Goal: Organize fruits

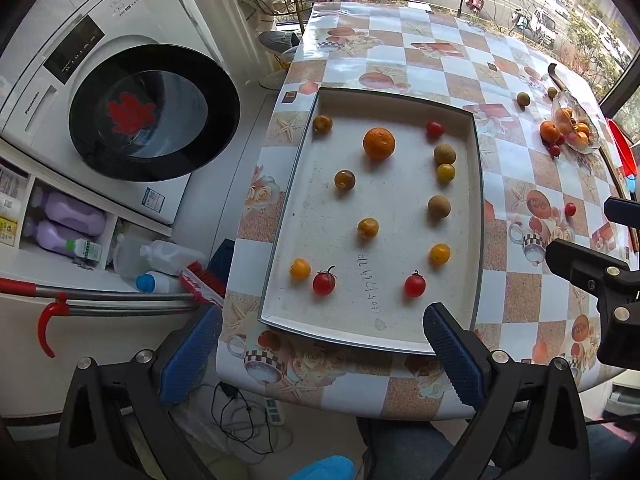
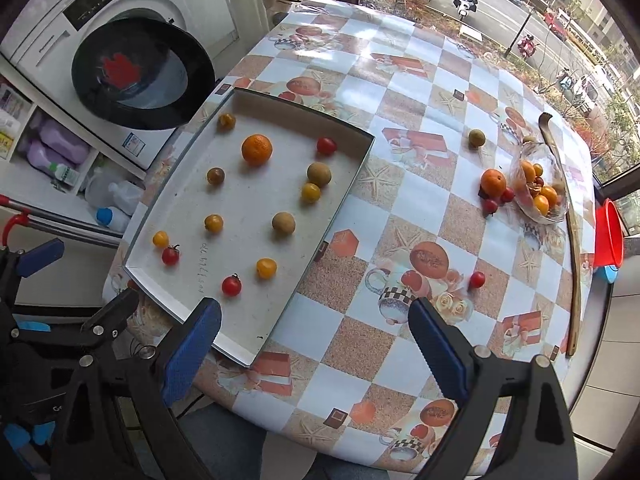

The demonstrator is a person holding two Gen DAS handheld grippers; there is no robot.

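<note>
- Both my grippers hang above the near edge of a table (image 2: 404, 92) covered in a glossy checked cloth. My left gripper (image 1: 320, 344) has its blue pads spread wide with nothing between them; my right gripper (image 2: 316, 348) is spread just as wide and also empty.
- The fruits are split between two places. A shallow white tray (image 1: 476, 216) on the left side of the table holds about a dozen pieces, all lying apart from one another: a large orange (image 1: 379, 143), brownish round fruits, small yellow ones and red cherry tomatoes.
- At the far right sits a clear glass bowl (image 2: 540, 184) with more fruit in it, a second orange (image 2: 493, 182) and a few red tomatoes just beside it.
- One loose tomato (image 2: 477, 279) lies alone on the cloth, near my right gripper and well apart from tray and bowl.
- Risk: everything here is round and the cloth looks slick. I judge that a nudge from one pad, rather than a square pinch, would send that tomato rolling toward the table edge.
- Risk: cherry tomatoes are soft. Clamping hard could split the skin.
- Risk: the bowl stands close to the far right edge, beside a long wooden stick (image 2: 576, 240). Reaching past it carelessly could knock either.
- Risk: the tray's raised wall could catch my fingers on the way in and shake its fruit together.
</note>
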